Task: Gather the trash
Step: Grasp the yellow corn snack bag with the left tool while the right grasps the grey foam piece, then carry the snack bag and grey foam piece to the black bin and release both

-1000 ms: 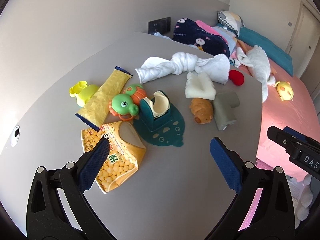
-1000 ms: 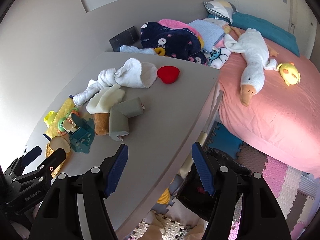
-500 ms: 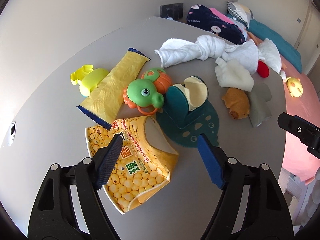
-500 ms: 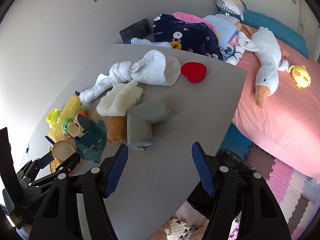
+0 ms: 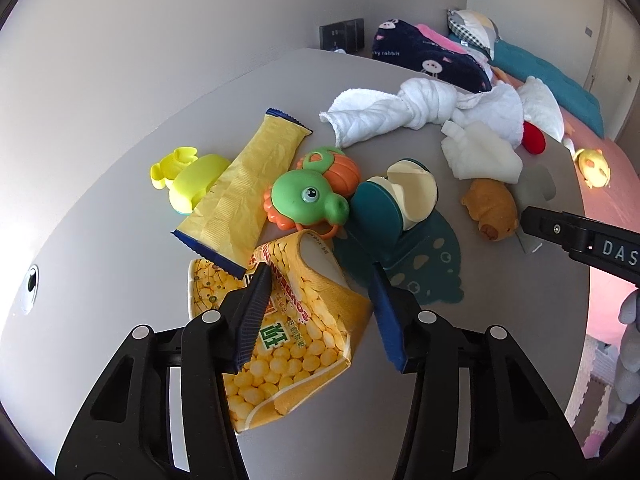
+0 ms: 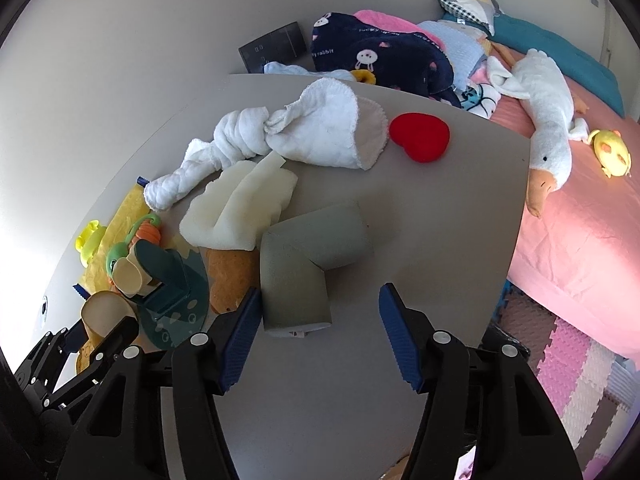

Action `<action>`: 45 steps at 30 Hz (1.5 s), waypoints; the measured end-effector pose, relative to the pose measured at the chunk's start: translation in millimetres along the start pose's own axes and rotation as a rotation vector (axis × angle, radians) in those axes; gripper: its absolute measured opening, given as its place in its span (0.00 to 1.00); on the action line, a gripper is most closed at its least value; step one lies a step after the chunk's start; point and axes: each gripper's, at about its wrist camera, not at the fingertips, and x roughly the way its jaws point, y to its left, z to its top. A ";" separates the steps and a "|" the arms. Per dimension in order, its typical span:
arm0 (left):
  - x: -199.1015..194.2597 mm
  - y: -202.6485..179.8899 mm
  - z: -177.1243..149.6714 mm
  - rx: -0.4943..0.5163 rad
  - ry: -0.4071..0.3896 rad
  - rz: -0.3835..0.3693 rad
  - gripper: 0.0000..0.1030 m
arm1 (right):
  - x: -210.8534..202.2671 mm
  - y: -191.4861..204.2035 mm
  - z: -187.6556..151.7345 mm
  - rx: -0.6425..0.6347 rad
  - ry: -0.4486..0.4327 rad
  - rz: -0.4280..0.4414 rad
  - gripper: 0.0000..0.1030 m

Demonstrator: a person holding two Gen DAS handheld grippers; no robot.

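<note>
Left tongs [image 5: 320, 308] lowered, narrowed, closing astride snack bag [image 5: 292, 320], pads not yet pressing; right tongs [image 6: 316, 332] apart, closing emptily; risk: slick foil slipping free.

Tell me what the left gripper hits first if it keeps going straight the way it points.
Most likely the open corn-puff snack bag: it lies between the closing jaws of the left gripper, directly ahead. Whether the pads touch it already is unclear. Beyond it sits the teal dinosaur toy.
</note>
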 end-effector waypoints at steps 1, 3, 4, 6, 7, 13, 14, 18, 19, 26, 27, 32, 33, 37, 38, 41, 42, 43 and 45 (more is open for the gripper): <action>-1.2 2.2 0.9 -0.006 0.000 -0.004 0.45 | 2.0 0.2 0.3 -0.002 0.004 -0.001 0.59; -2.9 6.3 3.4 -0.019 0.002 -0.017 0.44 | 5.5 1.9 0.6 -0.011 0.004 -0.009 0.59; -3.4 7.5 4.9 -0.024 0.003 -0.020 0.43 | 6.2 3.6 0.8 -0.019 -0.005 -0.014 0.58; -6.4 10.0 5.5 -0.033 -0.002 -0.022 0.41 | 8.1 5.9 0.8 -0.034 -0.017 -0.015 0.44; -7.5 10.4 6.0 -0.037 -0.005 -0.020 0.41 | 9.6 7.0 1.8 -0.044 -0.023 -0.006 0.34; -16.7 14.4 9.2 -0.055 -0.030 -0.010 0.35 | 6.3 6.0 5.2 -0.054 -0.023 0.016 0.32; -18.7 15.2 9.6 -0.059 -0.035 -0.011 0.34 | 3.4 5.7 5.3 -0.057 -0.029 0.016 0.32; -26.0 16.5 12.2 -0.077 -0.054 -0.017 0.33 | -9.2 3.5 6.0 -0.066 -0.052 0.018 0.32; -28.4 16.7 12.6 -0.080 -0.061 -0.016 0.33 | -12.6 2.4 5.4 -0.065 -0.057 0.019 0.32; -53.2 9.1 17.5 -0.078 -0.113 -0.031 0.33 | -37.9 -5.6 3.4 -0.061 -0.098 0.026 0.32; -57.3 7.7 17.5 -0.077 -0.123 -0.033 0.33 | -41.5 -6.8 2.8 -0.059 -0.102 0.030 0.32; -75.1 -3.1 20.4 -0.067 -0.168 -0.043 0.33 | -58.7 -14.8 -1.0 -0.057 -0.129 0.040 0.32; -78.0 -6.2 21.3 -0.064 -0.175 -0.046 0.33 | -62.6 -16.7 -1.6 -0.056 -0.134 0.042 0.32; -89.8 -18.7 23.6 -0.051 -0.202 -0.061 0.33 | -75.6 -24.8 -4.4 -0.053 -0.155 0.047 0.32; -91.9 -22.2 24.2 -0.047 -0.207 -0.063 0.33 | -78.6 -26.6 -5.1 -0.052 -0.159 0.049 0.32; -97.6 -33.4 25.4 -0.036 -0.223 -0.074 0.33 | -87.2 -34.6 -7.1 -0.048 -0.175 0.048 0.32; -99.2 -37.4 25.7 -0.032 -0.228 -0.078 0.33 | -89.9 -37.8 -7.5 -0.045 -0.180 0.048 0.32; -100.5 -41.3 26.1 -0.027 -0.231 -0.082 0.33 | -92.3 -40.6 -8.4 -0.043 -0.183 0.047 0.32; -102.0 -49.7 27.5 -0.019 -0.237 -0.092 0.33 | -97.8 -47.4 -10.1 -0.037 -0.191 0.044 0.32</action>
